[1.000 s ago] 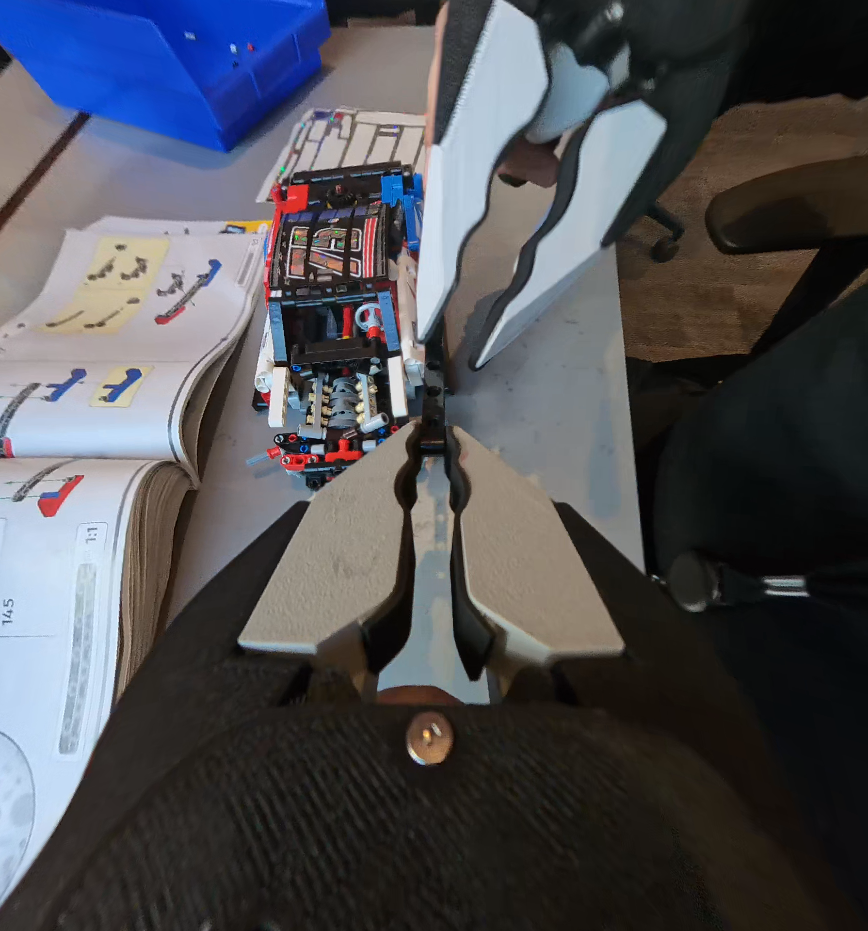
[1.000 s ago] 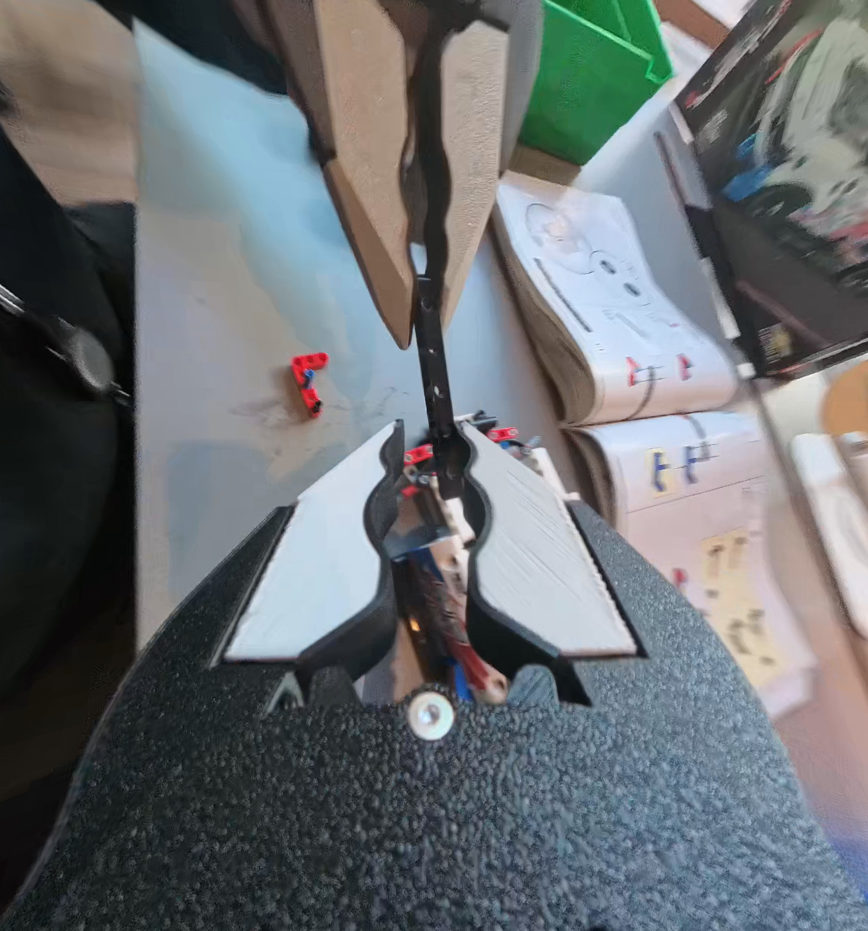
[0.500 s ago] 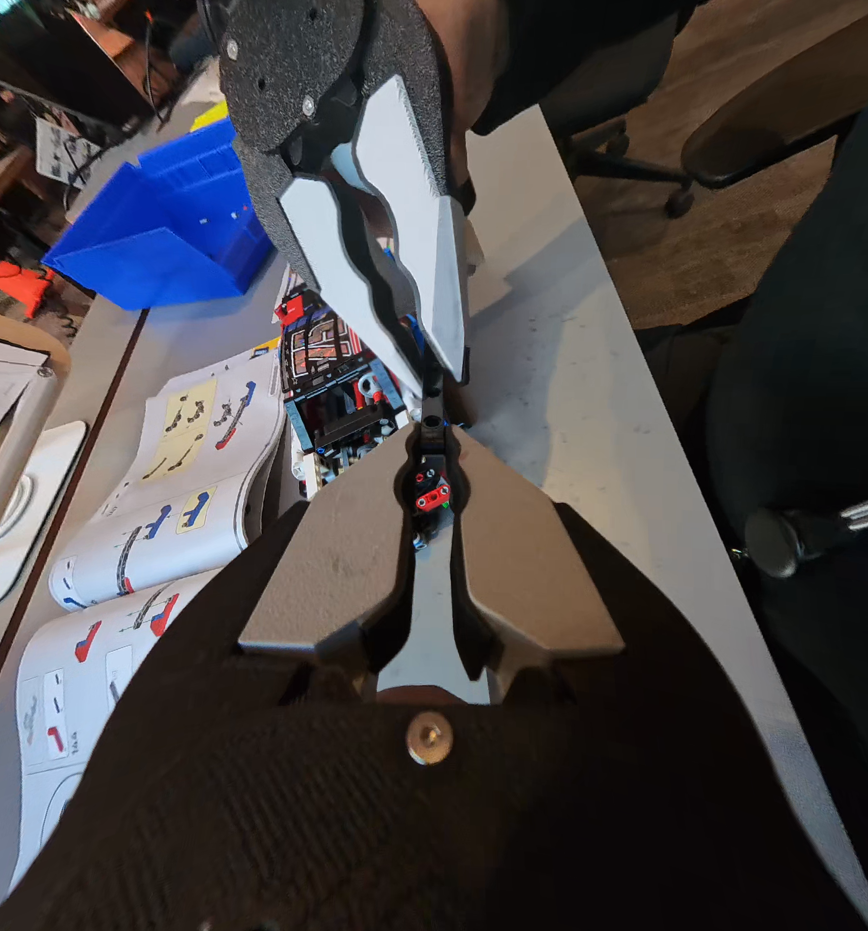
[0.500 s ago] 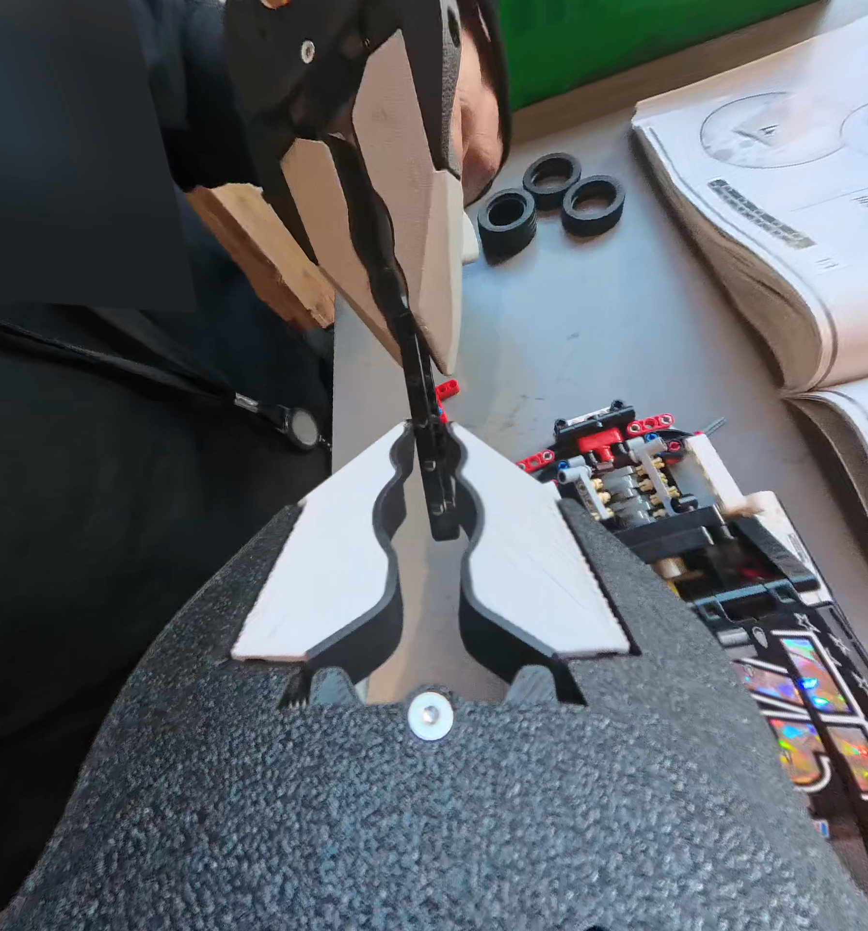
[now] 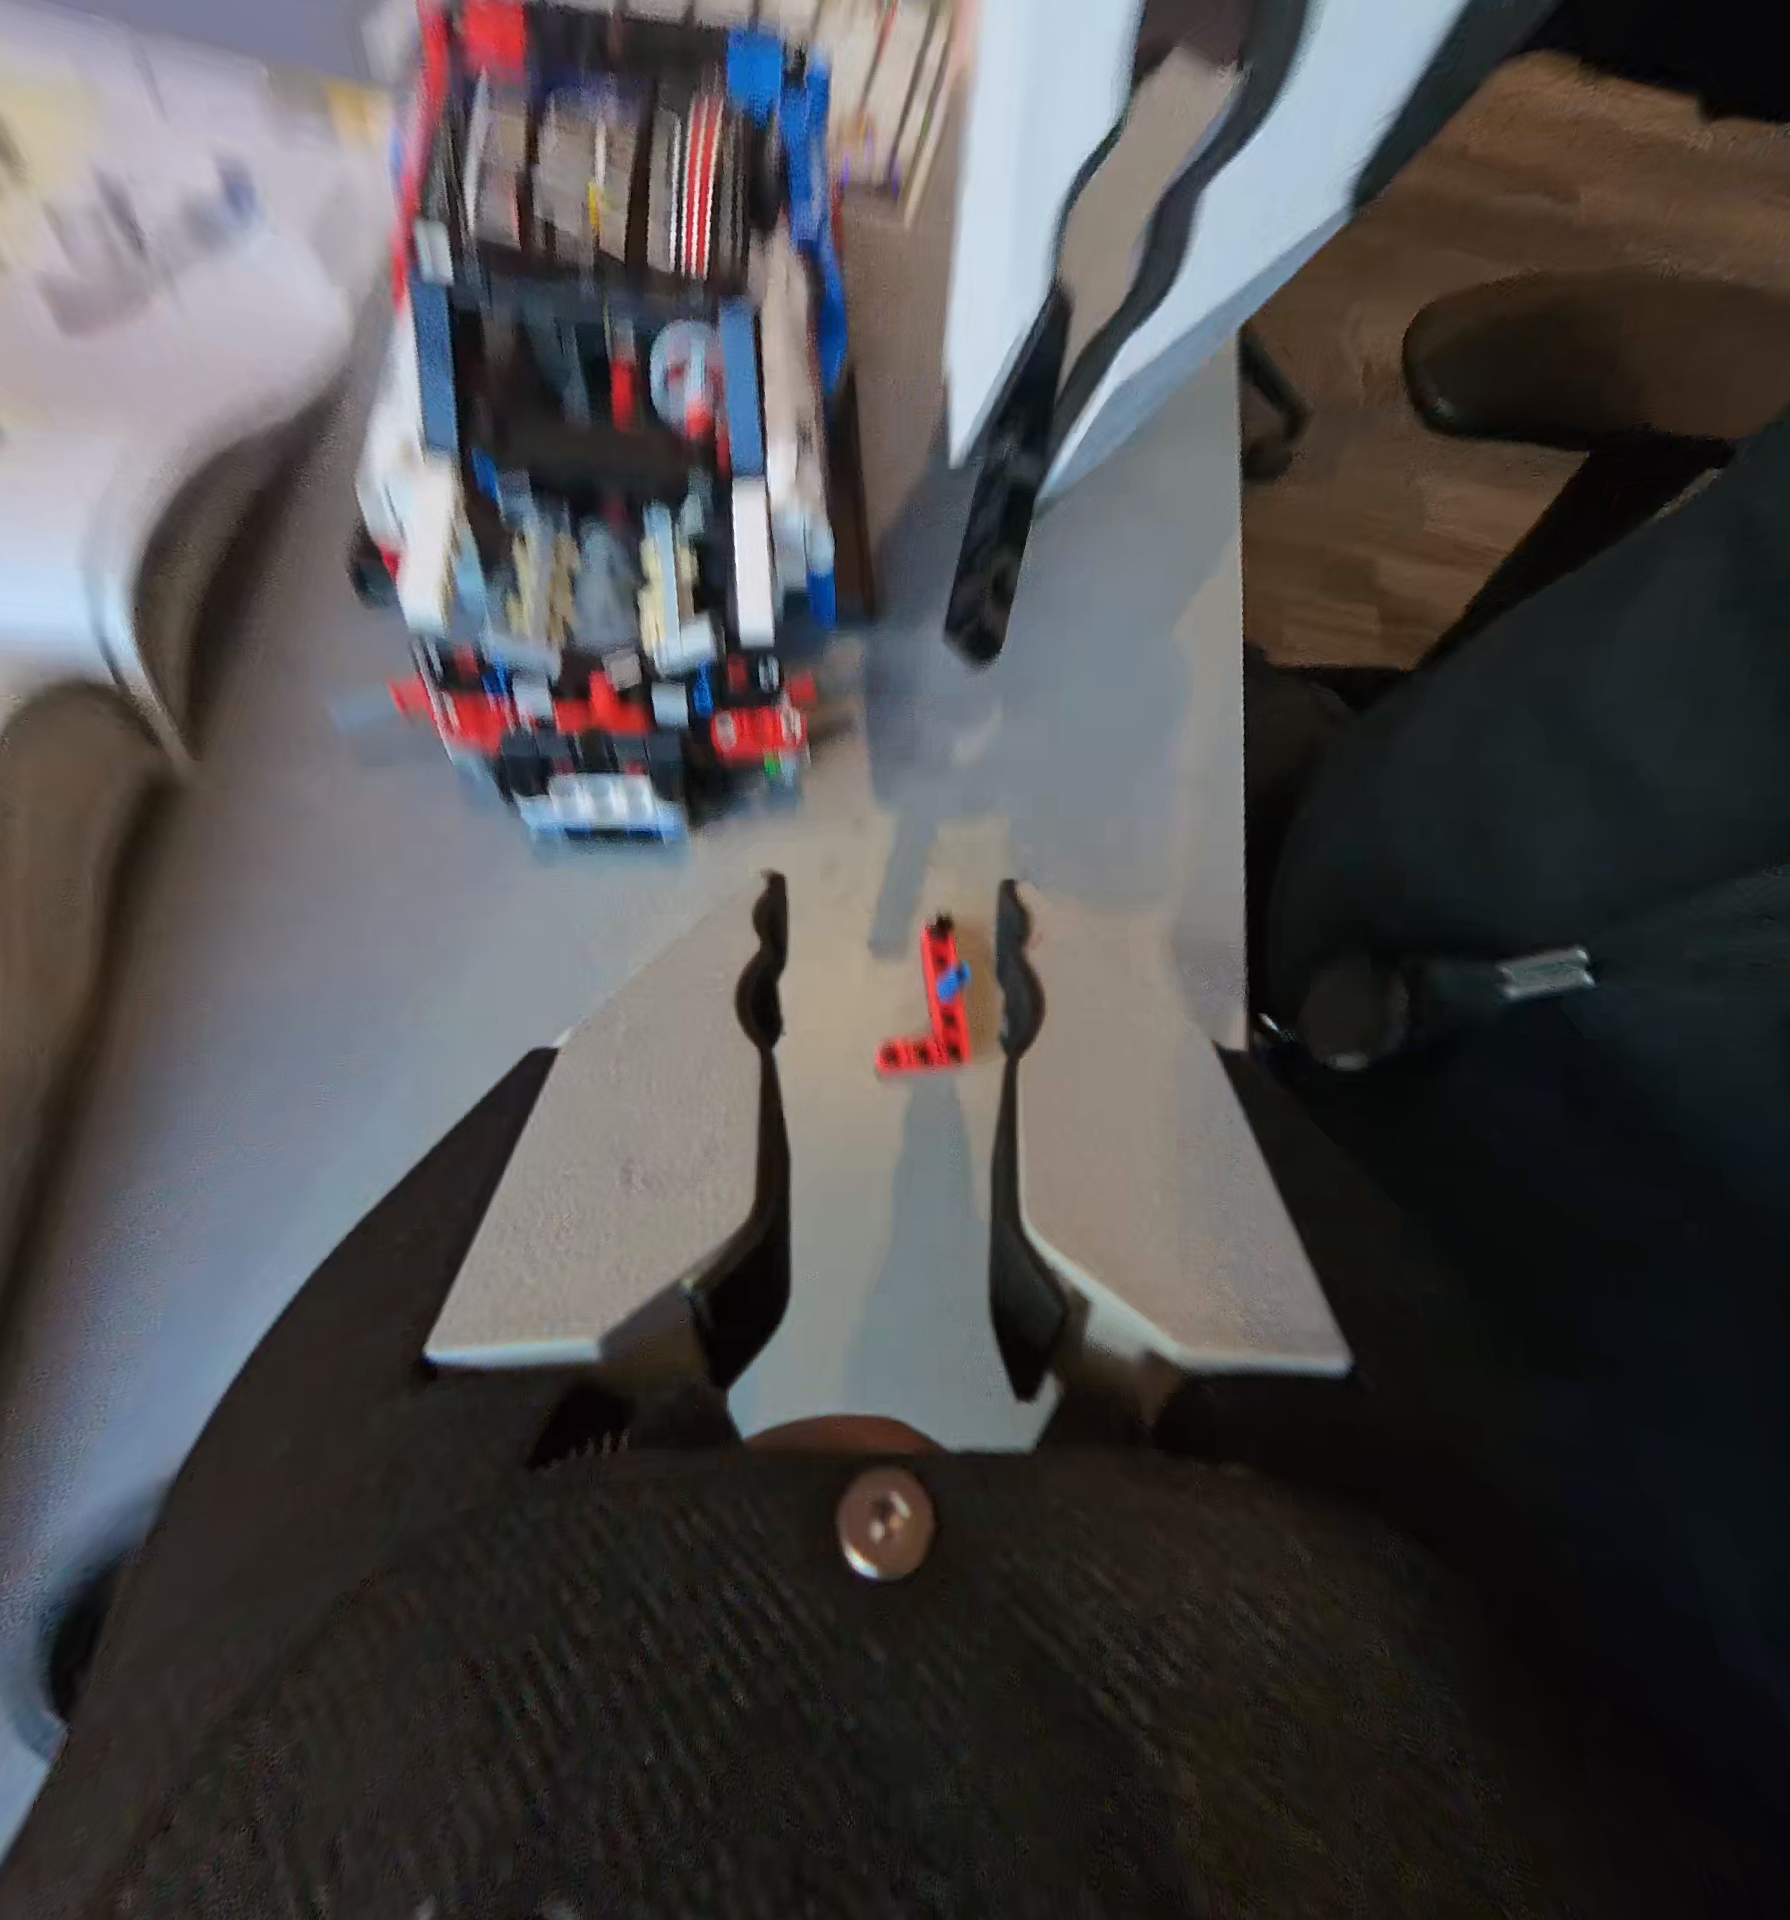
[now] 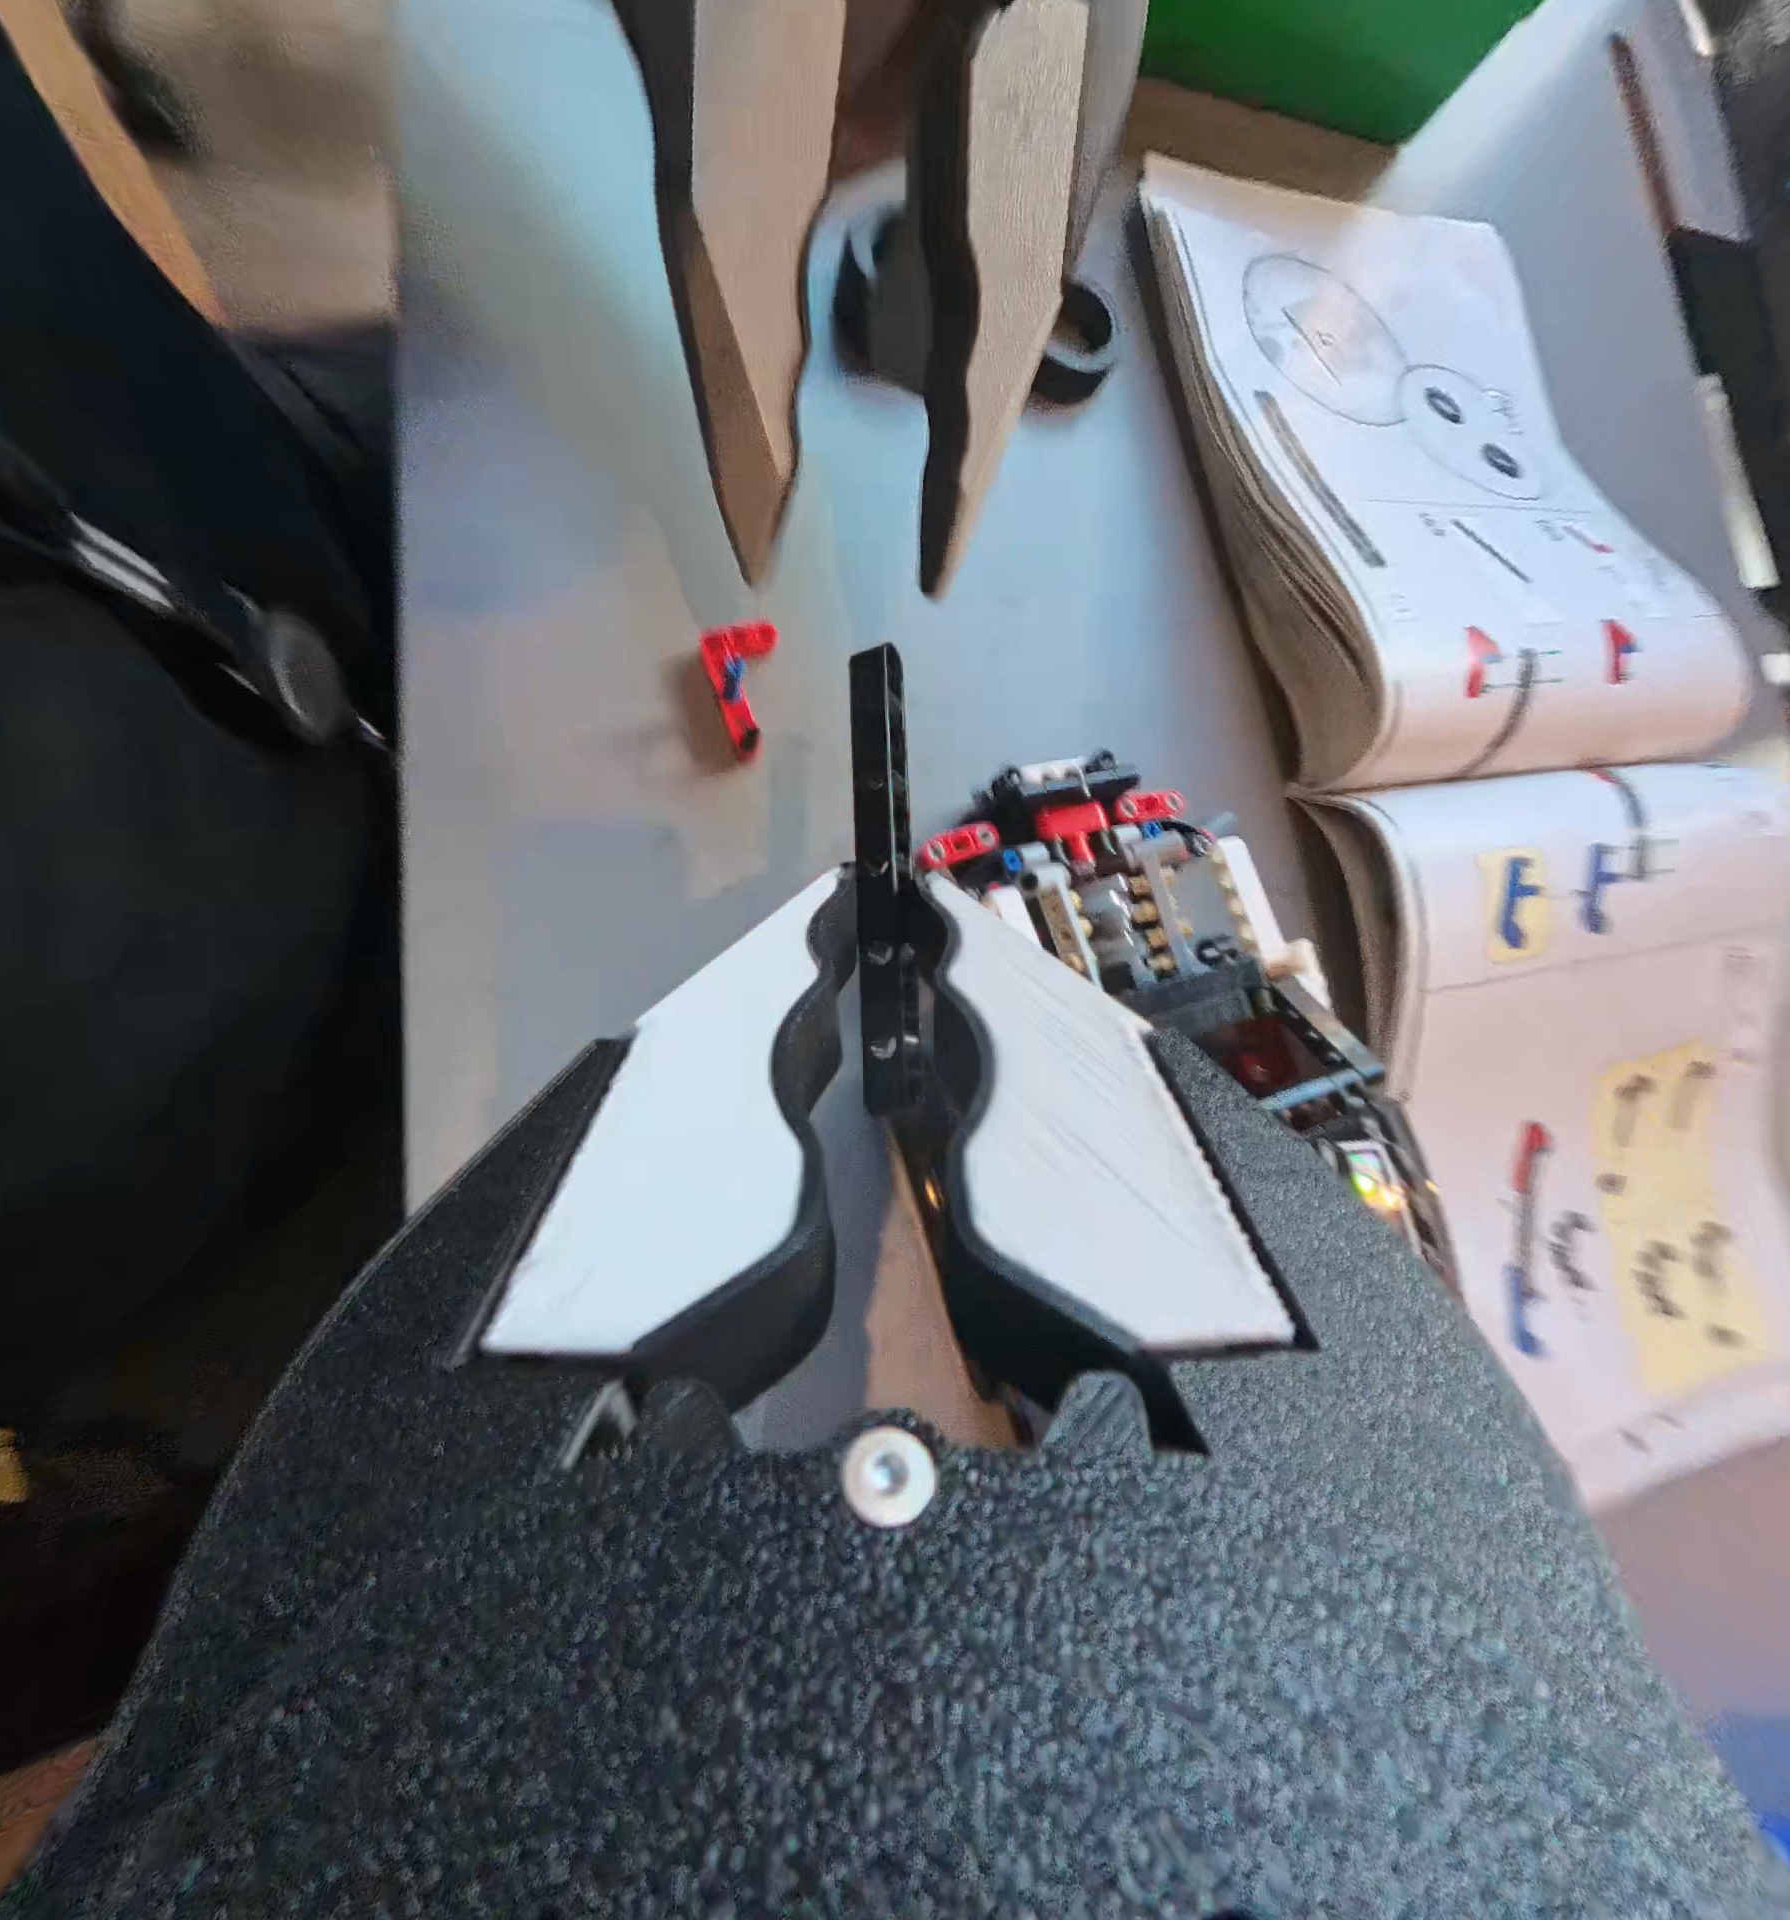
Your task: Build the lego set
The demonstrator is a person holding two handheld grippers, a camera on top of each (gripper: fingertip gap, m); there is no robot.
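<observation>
My right gripper is shut on a long black lego beam, which sticks out forward past its tips. In the left wrist view the right gripper comes in from the top right with the black beam hanging over the table. My left gripper is open and empty. A small red L-shaped piece with a blue pin lies on the table between its fingers. The partly built lego car stands just beyond, to the left. The right wrist view shows the left gripper open above the red piece, and the car.
An open instruction book lies beside the car on the grey table. Black tyres and a green bin are behind the left gripper. The table edge and a chair armrest are to the right. One gripper's finger ends stand about 8 centimetres off the other's.
My left gripper has let go of the black beam, opened and drawn back over the red L-shaped piece. My right gripper still holds the beam. Both views swung fast and are blurred.
</observation>
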